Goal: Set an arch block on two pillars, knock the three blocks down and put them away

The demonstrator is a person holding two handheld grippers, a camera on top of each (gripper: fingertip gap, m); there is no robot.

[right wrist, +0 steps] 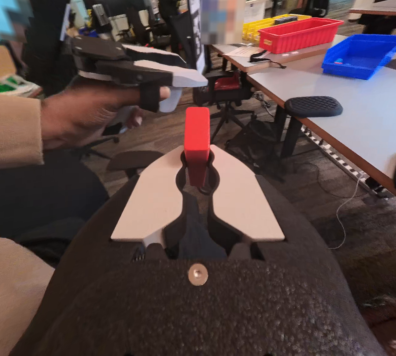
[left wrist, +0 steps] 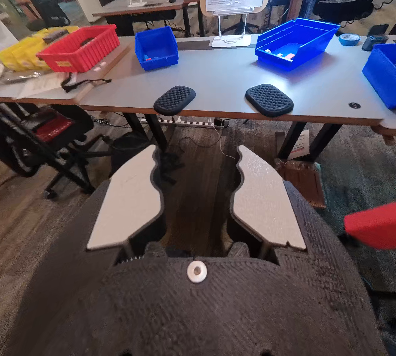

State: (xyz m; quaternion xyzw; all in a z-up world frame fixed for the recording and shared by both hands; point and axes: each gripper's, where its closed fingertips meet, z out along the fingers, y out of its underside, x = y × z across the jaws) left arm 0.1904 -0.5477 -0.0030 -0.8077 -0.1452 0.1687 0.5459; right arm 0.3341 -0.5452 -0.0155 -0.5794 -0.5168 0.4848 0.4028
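Observation:
My right gripper [right wrist: 196, 152] is shut on a red block [right wrist: 197, 129] and holds it upright in the air over the floor, away from the table. The same red block [left wrist: 371, 226] shows at the right edge of the left wrist view. My left gripper [left wrist: 196, 148] is open and empty, held in front of the grey table [left wrist: 225, 75]; it also shows in the right wrist view [right wrist: 190, 71], held by a hand. Blue bins [left wrist: 156, 47] [left wrist: 293, 43] on the table hold small blocks.
Two black pads [left wrist: 174, 100] [left wrist: 269, 99] lie at the table's front edge. A red basket [left wrist: 79, 48] and yellow bins [left wrist: 19, 54] stand at the left, another blue bin [left wrist: 381, 73] at the right. A paper stand [left wrist: 232, 2] is at the back. Chairs and cables are below.

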